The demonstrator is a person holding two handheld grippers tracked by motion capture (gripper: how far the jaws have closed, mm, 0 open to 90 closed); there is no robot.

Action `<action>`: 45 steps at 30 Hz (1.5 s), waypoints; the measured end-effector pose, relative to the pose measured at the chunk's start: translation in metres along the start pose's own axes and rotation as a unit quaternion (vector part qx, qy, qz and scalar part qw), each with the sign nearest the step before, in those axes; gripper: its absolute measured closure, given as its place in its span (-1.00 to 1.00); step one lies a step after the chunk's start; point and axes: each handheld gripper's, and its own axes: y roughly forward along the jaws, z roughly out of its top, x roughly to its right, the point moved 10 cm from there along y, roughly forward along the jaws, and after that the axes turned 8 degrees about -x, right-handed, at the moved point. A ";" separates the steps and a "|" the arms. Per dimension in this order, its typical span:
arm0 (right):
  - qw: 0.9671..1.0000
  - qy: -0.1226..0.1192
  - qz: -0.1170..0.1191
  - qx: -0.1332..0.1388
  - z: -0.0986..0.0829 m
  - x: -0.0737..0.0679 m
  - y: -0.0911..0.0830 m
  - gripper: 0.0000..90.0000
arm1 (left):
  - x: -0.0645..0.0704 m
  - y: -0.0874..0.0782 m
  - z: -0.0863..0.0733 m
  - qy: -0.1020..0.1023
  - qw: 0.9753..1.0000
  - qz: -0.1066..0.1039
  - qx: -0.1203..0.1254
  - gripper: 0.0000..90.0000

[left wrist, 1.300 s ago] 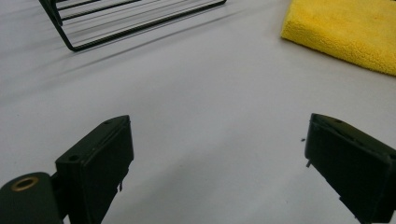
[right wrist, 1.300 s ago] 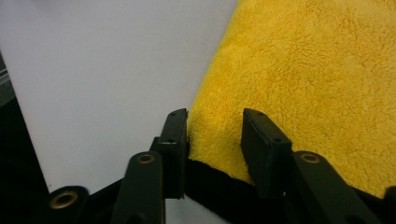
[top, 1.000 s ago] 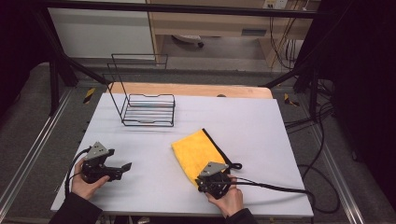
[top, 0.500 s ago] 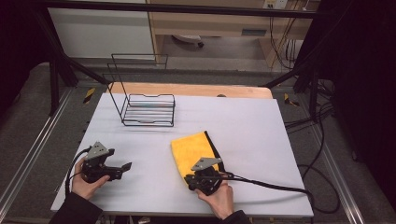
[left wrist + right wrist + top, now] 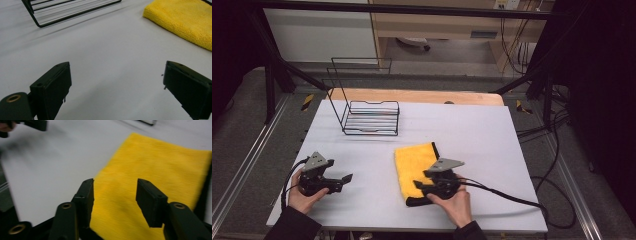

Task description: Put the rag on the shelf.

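While the folded fluffy yellow cloth with a black edge (image 5: 417, 167) lies flat on the white table (image 5: 472, 130), a bit below the middle of the high view, the right gripper (image 5: 418, 186) sits over its lower part, near the bottom middle of the frame. Its two black jaws are apart with nothing between them, and in the right gripper view the yellow cloth (image 5: 155, 175) shows right under and past them. The left gripper (image 5: 346, 178) rests at the lower left of the high view, well apart from the cloth, with its jaws wide apart over bare table. A black wire rack (image 5: 371, 117) stands in the upper left part of the table, away from both grippers
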 end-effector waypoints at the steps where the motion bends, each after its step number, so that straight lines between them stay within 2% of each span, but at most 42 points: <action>1: 1.000 0.003 -0.011 -0.005 -0.006 0.012 -0.004 -0.06 | 0.000 0.000 0.000 0.000 1.000 0.000 0.000 -0.82; 3: 0.999 0.020 -0.031 -0.015 -0.022 0.036 -0.008 -0.08 | 0.000 0.002 0.000 -0.002 1.000 0.000 -0.001 -0.82; 4: 0.999 0.034 -0.034 -0.021 -0.031 0.045 -0.009 -0.08 | 0.000 0.002 0.000 -0.002 1.000 0.000 -0.001 -0.82; 6: 0.997 0.055 -0.030 -0.035 -0.047 0.055 -0.008 -0.05 | 0.001 0.002 -0.001 0.000 1.000 0.000 -0.005 -0.82; 7: 0.997 0.055 -0.030 -0.035 -0.047 0.055 -0.008 -0.05 | 0.001 0.002 -0.001 0.001 1.000 -0.001 -0.005 -0.82; 8: 0.997 0.059 -0.032 -0.047 -0.057 0.060 -0.005 -0.03 | 0.001 0.002 0.000 0.001 1.000 -0.001 -0.004 -0.82; 11: 0.996 0.067 -0.020 -0.047 -0.059 0.059 -0.003 0.05 | 0.002 0.002 0.000 0.001 1.000 -0.002 -0.003 -0.82; 12: 0.996 0.075 -0.015 -0.050 -0.060 0.057 0.000 0.14 | 0.002 0.002 0.000 0.000 1.000 -0.002 -0.002 -0.82; 15: 0.995 0.081 -0.016 -0.046 -0.061 0.055 0.000 0.21 | 0.002 0.002 0.000 0.000 1.000 -0.003 -0.004 -0.82; 17: 0.994 0.095 -0.006 -0.050 -0.061 0.052 0.000 0.44 | 0.003 0.003 0.000 0.001 1.000 -0.004 -0.006 -0.82; 19: 0.994 0.098 0.003 -0.052 -0.061 0.050 -0.001 0.63 | 0.005 0.003 0.000 0.000 1.000 -0.005 -0.005 -0.83; 24: 0.993 0.104 0.004 -0.055 -0.058 0.044 -0.004 0.76 | 0.005 0.003 0.001 -0.001 1.000 -0.006 -0.005 -0.83; 27: 0.991 0.123 0.030 -0.048 -0.056 0.033 -0.006 0.76 | 0.005 0.004 0.001 -0.002 1.000 -0.008 -0.007 -0.83; 29: 0.990 0.127 0.032 -0.050 -0.056 0.030 -0.007 0.76 | 0.006 0.004 0.001 -0.002 1.000 -0.009 -0.007 -0.83; 31: 0.991 0.123 0.015 -0.052 -0.057 0.033 -0.007 0.74 | 0.007 0.005 0.002 -0.004 1.000 -0.011 -0.007 -0.84; 33: 0.993 0.108 -0.005 -0.056 -0.059 0.038 -0.007 0.71 | 0.009 0.005 0.002 -0.003 1.000 -0.013 -0.009 -0.85; 34: 0.994 0.096 -0.009 -0.056 -0.060 0.041 -0.007 0.68 | 0.010 0.006 0.002 -0.001 1.000 -0.013 -0.010 -0.86; 36: 0.994 0.089 -0.011 -0.055 -0.060 0.043 -0.007 0.66 | 0.012 0.007 0.003 0.000 1.000 -0.013 -0.011 -0.86; 37: 0.995 0.078 -0.016 -0.053 -0.061 0.046 -0.006 0.52 | 0.013 0.007 0.004 0.002 1.000 -0.013 -0.011 -0.86; 38: 0.995 0.078 -0.016 -0.053 -0.061 0.046 -0.006 0.52 | 0.014 0.008 0.004 0.003 1.000 -0.013 -0.011 -0.86; 39: 0.996 0.064 -0.033 -0.050 -0.061 0.051 -0.006 0.36 | 0.015 0.008 0.005 0.002 1.000 -0.014 -0.010 -0.86; 45: 0.995 0.086 -0.026 -0.050 -0.064 0.053 -0.005 0.26 | 0.019 0.008 0.008 0.002 1.000 -0.014 -0.009 -0.87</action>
